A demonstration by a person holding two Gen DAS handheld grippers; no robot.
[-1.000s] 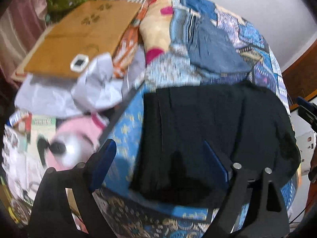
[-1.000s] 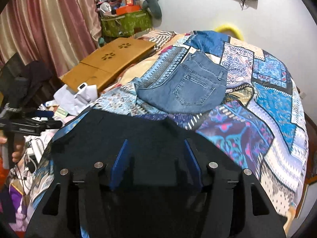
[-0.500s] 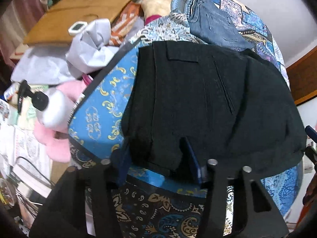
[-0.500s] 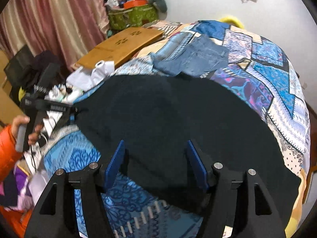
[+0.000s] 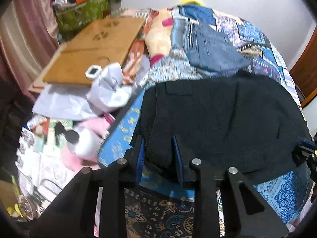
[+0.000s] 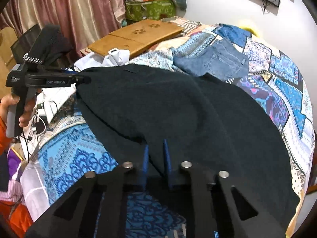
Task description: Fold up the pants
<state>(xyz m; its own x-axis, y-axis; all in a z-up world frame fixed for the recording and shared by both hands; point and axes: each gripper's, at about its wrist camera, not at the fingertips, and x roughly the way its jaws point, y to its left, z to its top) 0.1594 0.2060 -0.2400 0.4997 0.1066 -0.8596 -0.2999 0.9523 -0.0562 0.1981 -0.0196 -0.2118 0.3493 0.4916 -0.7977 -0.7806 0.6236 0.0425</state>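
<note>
The black pants (image 5: 223, 123) lie spread on the patterned bedspread (image 5: 122, 130), near the bed's edge; they also show in the right wrist view (image 6: 178, 109). My left gripper (image 5: 158, 140) is shut on the near left corner of the pants, with cloth bunched between the blue pads. It shows from the side in the right wrist view (image 6: 83, 79), at the pants' far left corner. My right gripper (image 6: 155, 145) is shut on the near edge of the pants, which lifts into a fold there. Its tip shows at the right edge of the left wrist view (image 5: 306, 144).
Folded blue jeans (image 6: 216, 61) lie further back on the bed. A wooden lap desk (image 6: 136, 35) and crumpled white cloth (image 5: 111, 91) sit at the bed's left. A green bag (image 6: 150, 10) stands by the curtain. Clutter and a pink item (image 5: 79, 138) lie on the floor.
Both grippers have closed on the near edge of the black pants. The left gripper moved in from the left and took the corner; the cloth now lifts at both grips.
</note>
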